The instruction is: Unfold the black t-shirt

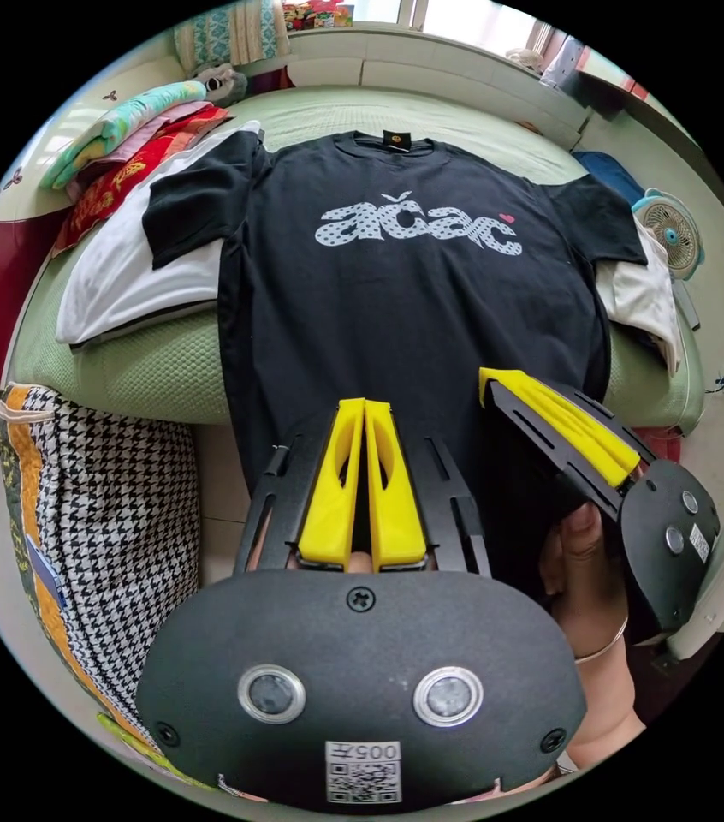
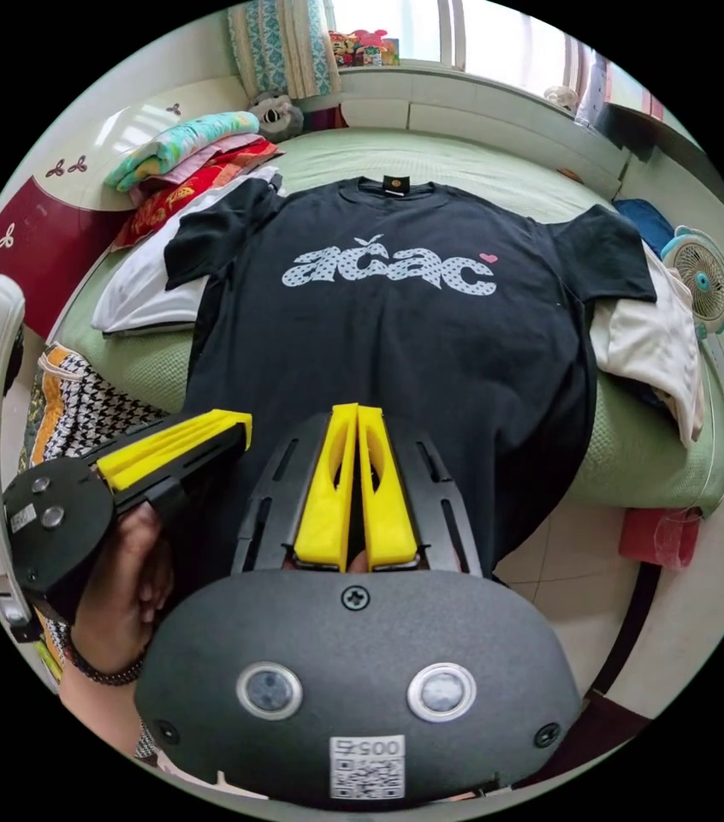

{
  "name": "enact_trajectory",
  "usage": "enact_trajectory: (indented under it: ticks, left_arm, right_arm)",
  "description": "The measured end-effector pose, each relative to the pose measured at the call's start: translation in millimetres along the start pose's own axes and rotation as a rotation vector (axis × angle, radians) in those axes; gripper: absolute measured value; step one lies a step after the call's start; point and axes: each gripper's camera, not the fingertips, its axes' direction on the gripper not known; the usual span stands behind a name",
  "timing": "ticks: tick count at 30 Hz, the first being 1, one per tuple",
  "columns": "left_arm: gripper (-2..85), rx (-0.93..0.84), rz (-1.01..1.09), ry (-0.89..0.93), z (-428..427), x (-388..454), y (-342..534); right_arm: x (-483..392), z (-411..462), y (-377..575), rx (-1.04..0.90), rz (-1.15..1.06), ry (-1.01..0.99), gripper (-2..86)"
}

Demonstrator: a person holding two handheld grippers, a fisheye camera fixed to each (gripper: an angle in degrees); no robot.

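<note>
The black t-shirt (image 1: 396, 300) (image 2: 396, 342) lies spread out flat on a green bed (image 1: 157, 368), printed front up and both sleeves out. Its lower part runs over the bed's near edge toward me. My left gripper (image 1: 366, 402) has its yellow jaws pressed together over the shirt's lower middle. In the right gripper view it (image 2: 242, 421) comes in at the shirt's left side edge. My right gripper (image 2: 357, 408) also has its jaws together over the hem area. It (image 1: 486, 377) sits right of the left one, held by a hand. Whether cloth is pinched in either I cannot tell.
White garments lie under both sleeves (image 1: 122, 274) (image 1: 644, 300). Folded colourful cloths (image 1: 122, 145) are stacked at the bed's far left. A houndstooth bag (image 1: 114, 514) stands on the floor at left, and a small fan (image 2: 703, 281) and a red box (image 2: 657, 535) at right.
</note>
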Motion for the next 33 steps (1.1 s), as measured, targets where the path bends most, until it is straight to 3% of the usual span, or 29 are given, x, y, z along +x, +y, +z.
enact_trajectory:
  ticks: [13,23,33]
  left_arm:
    - [-0.5,-0.026,0.020,-0.018,7.3,-16.8,-9.0]
    - [-0.5,-0.051,0.040,-0.047,11.0,-35.0,-18.6]
    - [-0.3,-0.060,0.075,0.100,-2.1,-83.9,-24.9]
  right_arm:
    - [-8.2,23.6,-19.4,-0.049,-0.018,-0.119,-1.2]
    - [-39.2,44.2,-36.6,-0.079,-0.084,-0.024,-1.2]
    - [-48.0,60.1,-69.2,-0.162,-0.101,-0.183,-1.1]
